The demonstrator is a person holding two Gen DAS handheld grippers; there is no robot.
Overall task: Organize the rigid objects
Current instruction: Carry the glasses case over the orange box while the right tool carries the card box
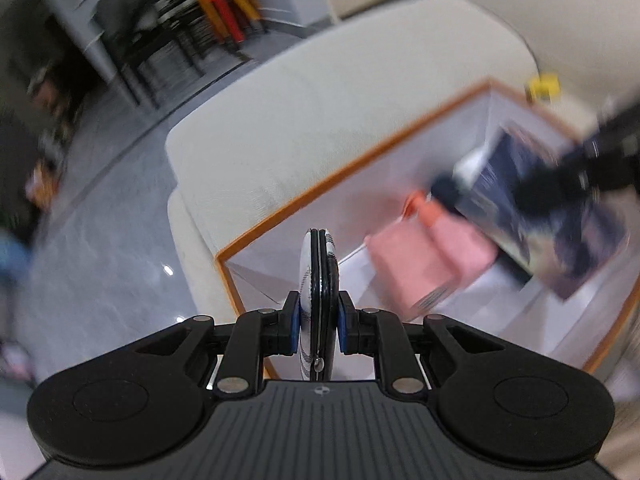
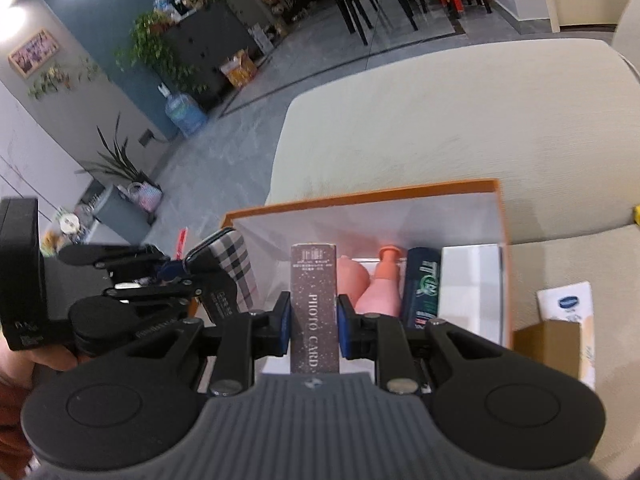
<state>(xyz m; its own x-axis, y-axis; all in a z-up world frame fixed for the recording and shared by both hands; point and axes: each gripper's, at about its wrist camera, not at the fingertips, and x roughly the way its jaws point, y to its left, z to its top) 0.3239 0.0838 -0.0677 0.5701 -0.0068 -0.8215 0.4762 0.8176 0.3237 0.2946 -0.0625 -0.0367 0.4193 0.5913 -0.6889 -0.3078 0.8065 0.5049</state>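
Left wrist: left gripper [image 1: 318, 322] is clamping a plaid case [image 1: 319, 276] edge-on above the orange-rimmed box [image 1: 256, 236] sitting on a cream sofa [image 1: 320, 120]; grey floor beyond.

Right wrist: right gripper [image 2: 310, 320] is pinching a photo-card box [image 2: 314, 300] over the box's white interior; plants [image 2: 160, 52] are lining the blue wall.

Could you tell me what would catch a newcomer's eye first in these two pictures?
Probably the orange-edged box on the cream sofa, with a pink pump bottle and a dark can standing inside. The right gripper clamps a grey box lettered PHOTO CARD over it, and to its left the left gripper pinches a plaid compact at the box's edge.
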